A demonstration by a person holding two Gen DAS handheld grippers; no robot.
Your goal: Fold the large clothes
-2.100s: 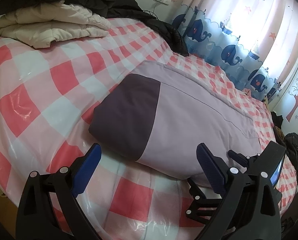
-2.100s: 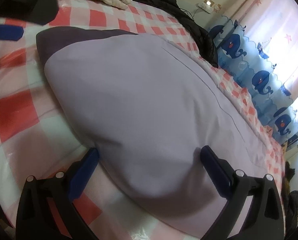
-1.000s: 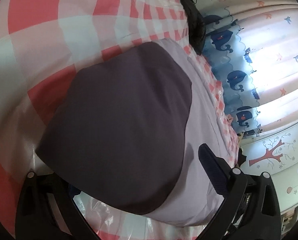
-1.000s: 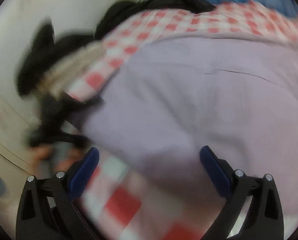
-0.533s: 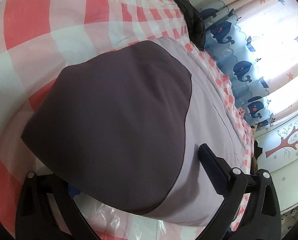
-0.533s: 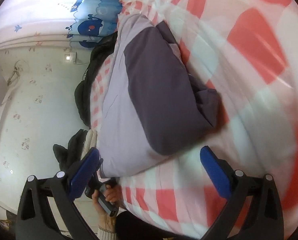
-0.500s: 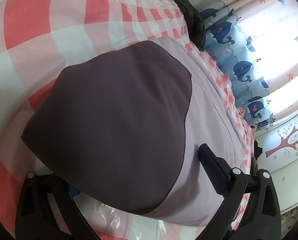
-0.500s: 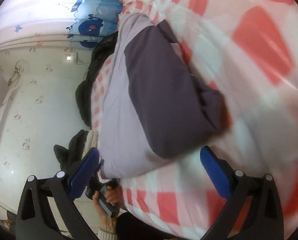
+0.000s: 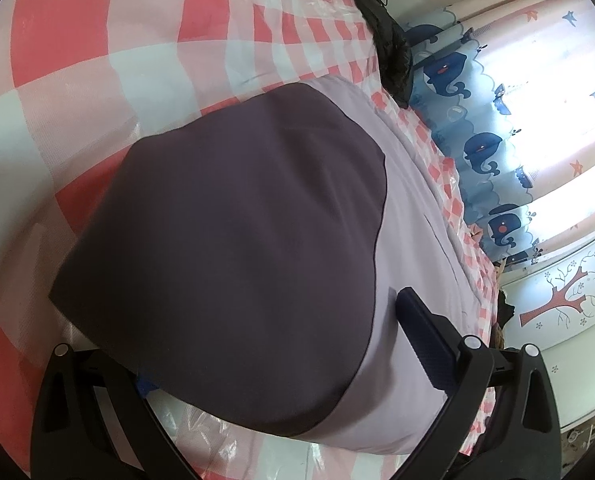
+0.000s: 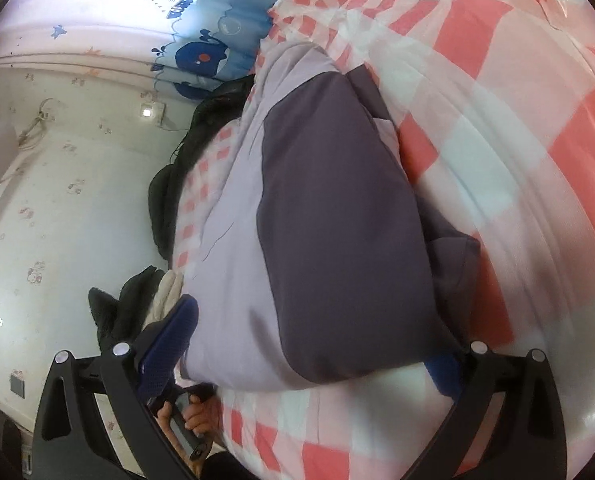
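1. Bed [image 9: 97, 40]: pink-and-white check cover under clear plastic.
2. Folded lilac garment [image 9: 409, 208] with dark purple panel [image 9: 233, 232] lies on the bed; also in right view [image 10: 225, 240].
3. Left hand-held gripper [image 9: 273, 344]: jaws spread wide, straddling the garment's near edge, one finger under it.
4. Right hand-held gripper [image 10: 317, 344]: released, jaws wide, bracketing the garment's end.
5. Person's hand [image 10: 197, 416] grips a handle beside the bed edge.

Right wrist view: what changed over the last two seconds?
The right gripper swung round to the padded lilac-and-purple garment's dark end, fingers now straddling its corner; the left gripper moved in over the same end. The garment stayed folded on the pink checked bed cover.
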